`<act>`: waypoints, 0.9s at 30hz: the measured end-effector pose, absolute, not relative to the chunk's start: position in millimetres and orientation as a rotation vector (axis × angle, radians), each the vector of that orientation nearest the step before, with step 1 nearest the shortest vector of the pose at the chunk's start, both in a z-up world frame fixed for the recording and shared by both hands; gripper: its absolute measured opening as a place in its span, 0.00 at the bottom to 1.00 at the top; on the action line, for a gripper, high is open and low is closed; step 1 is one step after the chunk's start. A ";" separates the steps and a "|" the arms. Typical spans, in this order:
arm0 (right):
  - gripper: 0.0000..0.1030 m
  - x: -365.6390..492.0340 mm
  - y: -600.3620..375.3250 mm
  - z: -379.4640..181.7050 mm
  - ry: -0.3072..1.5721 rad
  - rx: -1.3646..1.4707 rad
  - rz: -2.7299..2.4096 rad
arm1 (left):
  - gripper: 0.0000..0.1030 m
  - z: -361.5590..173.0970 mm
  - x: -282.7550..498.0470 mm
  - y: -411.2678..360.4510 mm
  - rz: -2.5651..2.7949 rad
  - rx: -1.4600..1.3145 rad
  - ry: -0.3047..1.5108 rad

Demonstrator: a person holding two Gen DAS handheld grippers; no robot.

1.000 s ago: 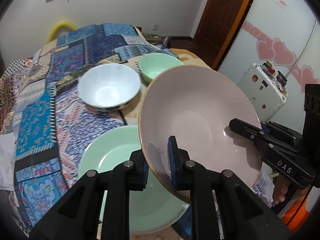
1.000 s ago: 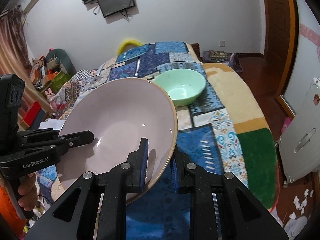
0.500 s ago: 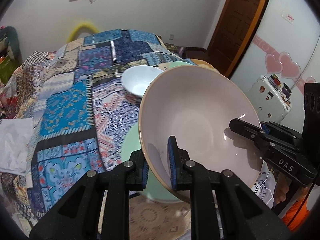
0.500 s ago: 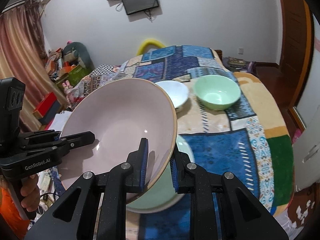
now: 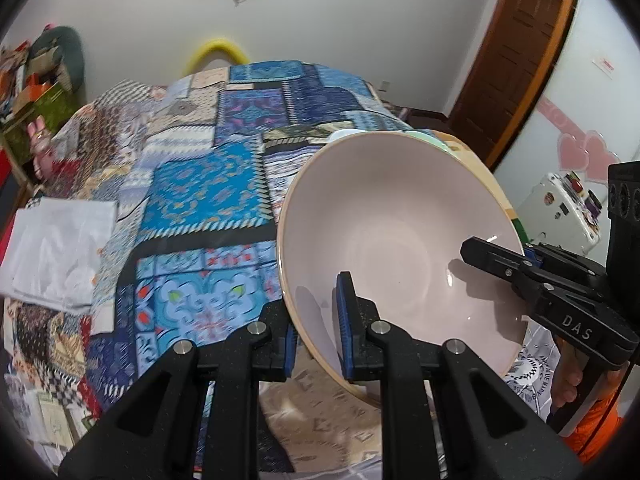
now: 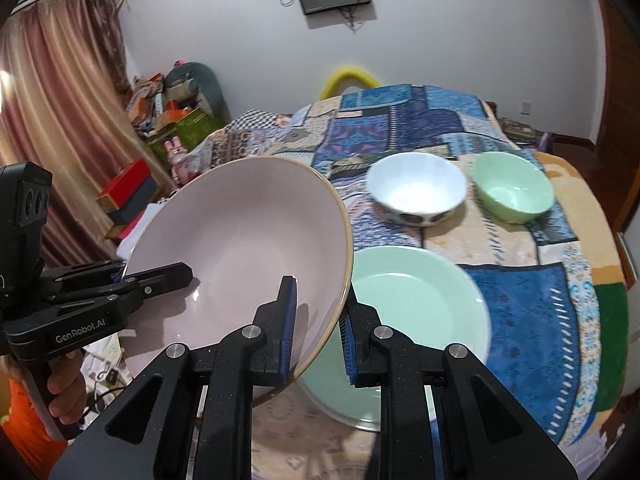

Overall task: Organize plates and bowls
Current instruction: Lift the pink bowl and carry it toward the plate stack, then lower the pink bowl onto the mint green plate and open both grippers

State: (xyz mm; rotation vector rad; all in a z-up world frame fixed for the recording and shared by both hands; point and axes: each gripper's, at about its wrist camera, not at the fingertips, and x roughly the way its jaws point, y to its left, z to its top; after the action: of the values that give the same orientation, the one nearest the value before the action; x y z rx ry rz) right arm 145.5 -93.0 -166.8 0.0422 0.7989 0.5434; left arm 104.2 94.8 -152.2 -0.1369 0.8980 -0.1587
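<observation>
A large pink plate (image 5: 396, 236) with a tan rim is held in the air between both grippers. My left gripper (image 5: 316, 328) is shut on its near-left rim. My right gripper (image 6: 318, 332) is shut on the opposite rim, and the plate (image 6: 244, 248) tilts up to the left there. Each gripper also shows in the other's view, the right one (image 5: 476, 252) and the left one (image 6: 176, 276). A green plate (image 6: 416, 300) lies on the patchwork cloth just right of the pink one. A white bowl (image 6: 416, 192) and a green bowl (image 6: 514, 188) sit behind it.
The patchwork cloth (image 5: 200, 200) covers a rounded table. A white folded cloth (image 5: 56, 248) lies at its left edge. A white appliance (image 5: 560, 212) and a wooden door (image 5: 516, 48) stand to the right. Curtains (image 6: 60, 120) and clutter are on the left.
Both grippers have carried the pink plate to the left, off the green plate, which now lies to its right. The bowls have slipped behind the plate in the left wrist view.
</observation>
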 end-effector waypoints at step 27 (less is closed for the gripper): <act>0.18 159.9 3.9 -234.8 0.988 -0.076 0.650 | 0.17 -240.5 100.1 186.2 -0.003 -0.226 1.051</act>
State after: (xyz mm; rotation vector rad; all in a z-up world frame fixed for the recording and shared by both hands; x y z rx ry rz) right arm 159.9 3.9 -234.8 -0.0758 0.9876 0.6497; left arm 100.1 186.2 -240.5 -0.2257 1.0510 -0.0031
